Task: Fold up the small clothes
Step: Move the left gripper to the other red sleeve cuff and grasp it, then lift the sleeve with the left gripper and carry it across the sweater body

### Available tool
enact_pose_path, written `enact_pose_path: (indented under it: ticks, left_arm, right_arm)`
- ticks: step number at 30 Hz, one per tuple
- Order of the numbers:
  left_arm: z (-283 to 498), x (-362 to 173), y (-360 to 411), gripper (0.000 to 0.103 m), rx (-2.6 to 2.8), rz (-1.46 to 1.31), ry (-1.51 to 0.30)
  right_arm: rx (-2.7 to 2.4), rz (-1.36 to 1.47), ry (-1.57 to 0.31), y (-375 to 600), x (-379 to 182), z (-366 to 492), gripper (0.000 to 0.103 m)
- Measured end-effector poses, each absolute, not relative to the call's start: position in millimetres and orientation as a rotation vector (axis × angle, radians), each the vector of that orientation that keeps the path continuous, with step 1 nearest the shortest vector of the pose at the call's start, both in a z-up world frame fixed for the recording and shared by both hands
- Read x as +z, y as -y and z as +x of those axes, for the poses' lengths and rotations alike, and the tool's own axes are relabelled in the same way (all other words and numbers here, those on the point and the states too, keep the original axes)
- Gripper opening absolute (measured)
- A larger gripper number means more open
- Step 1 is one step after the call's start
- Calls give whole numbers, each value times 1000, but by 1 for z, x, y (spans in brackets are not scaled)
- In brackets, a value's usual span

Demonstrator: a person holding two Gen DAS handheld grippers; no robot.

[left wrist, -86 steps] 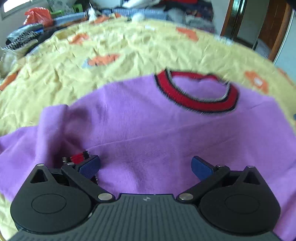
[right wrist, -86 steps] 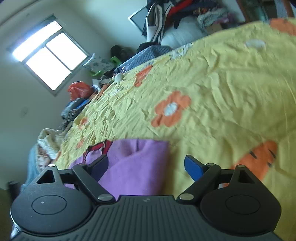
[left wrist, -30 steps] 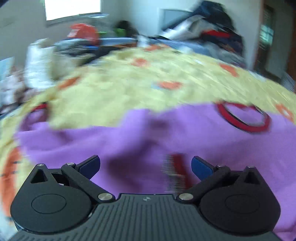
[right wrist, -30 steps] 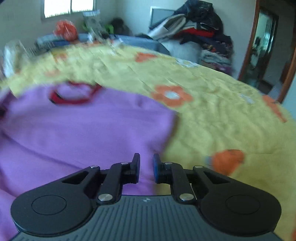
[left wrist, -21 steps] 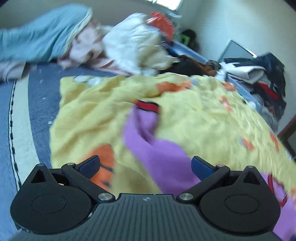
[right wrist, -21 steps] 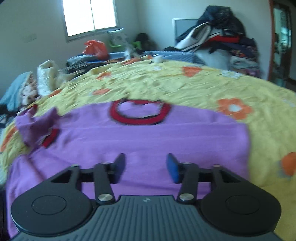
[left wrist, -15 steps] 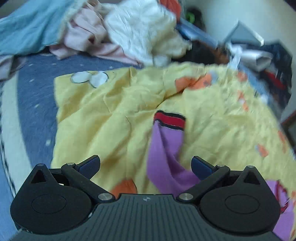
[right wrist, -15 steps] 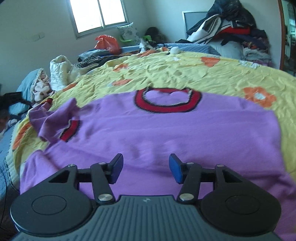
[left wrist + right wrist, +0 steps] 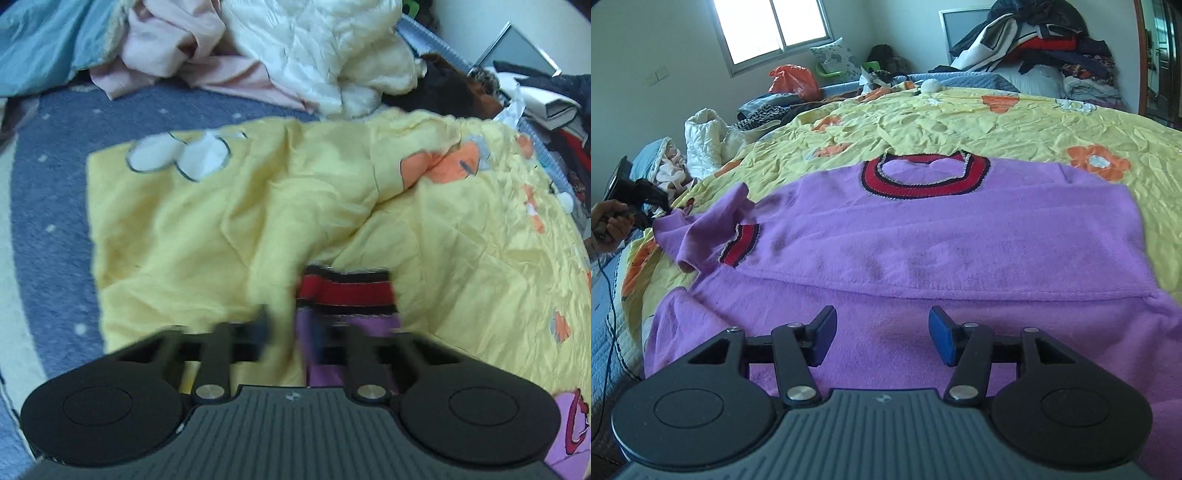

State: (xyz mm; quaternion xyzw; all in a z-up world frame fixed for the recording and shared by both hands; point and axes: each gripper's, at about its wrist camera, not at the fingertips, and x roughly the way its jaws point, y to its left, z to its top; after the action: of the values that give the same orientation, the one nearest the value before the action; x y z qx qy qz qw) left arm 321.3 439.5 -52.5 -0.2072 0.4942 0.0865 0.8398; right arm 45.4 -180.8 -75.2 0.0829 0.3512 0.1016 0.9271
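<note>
Left gripper [image 9: 291,332] low over the yellow quilt [image 9: 207,229], jaws nearly together around the sleeve cuff [image 9: 345,291], blurred. Right gripper [image 9: 881,334] spread apart above the purple sweater [image 9: 923,236] at frame centre.

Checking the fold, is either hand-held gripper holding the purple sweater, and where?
Right hand-held gripper holds nothing. Left hand-held gripper: blurred near the sleeve cuff, cannot tell.

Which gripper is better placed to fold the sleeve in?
Left. The left gripper is at the sleeve, by its red cuff; the right gripper hangs open over the sweater's body.
</note>
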Motion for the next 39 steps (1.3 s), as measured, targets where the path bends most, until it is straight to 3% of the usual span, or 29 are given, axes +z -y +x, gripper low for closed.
enact_pose_path:
  ticks: [1,2,10,12,13,14,19,21,22,23,27,34,39]
  left_arm:
    - [315,-46,-443,9,191,-455,-1027]
    - [307,-39,-445,0,190,-464,-996]
    - [276,-13,-456,0,44,-586,-885]
    - [279,-18,-455,16,34,-635,-879]
    - [282,-22,-455,34,49,-645,-886]
    - [287,-28,-455,47,54,-659,-901]
    - [304,-52,-454,46,27,-711,-952]
    - [310,-58,-452,43,36,-709,-960]
    - [313,-61,-451,29,42,-712,-963]
    - [316,-66,-451,1,38,-730,-977]
    - [304,-68,-458,2,63,-780,-922]
    - [181,-21,-495,2,144,-849,-511]
    - [111,-71,-527,2,293,-1008,-482]
  right_arm:
    - [206,170,-717,181,-74,45,54]
    - [202,169,-714,180,-73,45,54]
    - [232,180,-691,175,-66,36,55]
    - [230,176,-695,175,-65,35,60]
    - [227,171,-689,175,-64,32,60]
    - [225,168,-688,175,-63,30,60]
    - [200,168,-680,184,-60,20,60]
    - [184,163,-681,187,-61,20,60]
    - [180,161,-686,188,-62,20,60]
    - [178,159,-690,188,-63,21,60]
    - [168,148,-688,186,-63,22,60]
    - [186,173,-666,186,-55,24,60]
    - [238,204,-682,175,-61,28,60]
